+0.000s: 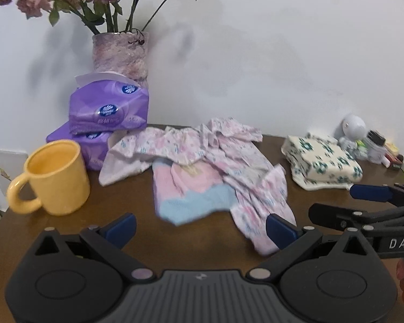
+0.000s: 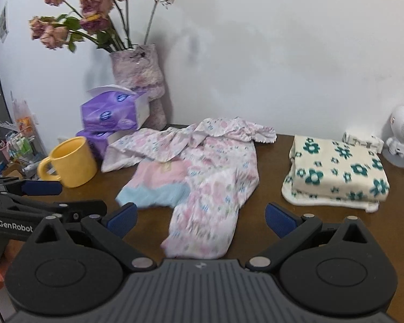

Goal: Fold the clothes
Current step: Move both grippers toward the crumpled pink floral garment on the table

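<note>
A crumpled pink floral garment lies spread over the middle of the brown table, partly covering a pink and light-blue piece. A cream cloth with green flowers sits folded at the right. My left gripper is open just short of the garment's near end, its right pad against the cloth's edge. My right gripper is open too, with the garment's lower end lying between its fingers. Neither holds anything.
A yellow mug stands at the left front. Behind it are stacked purple tissue packs and a fuzzy vase of dried roses. A white robot figurine and small bottles crowd the far right.
</note>
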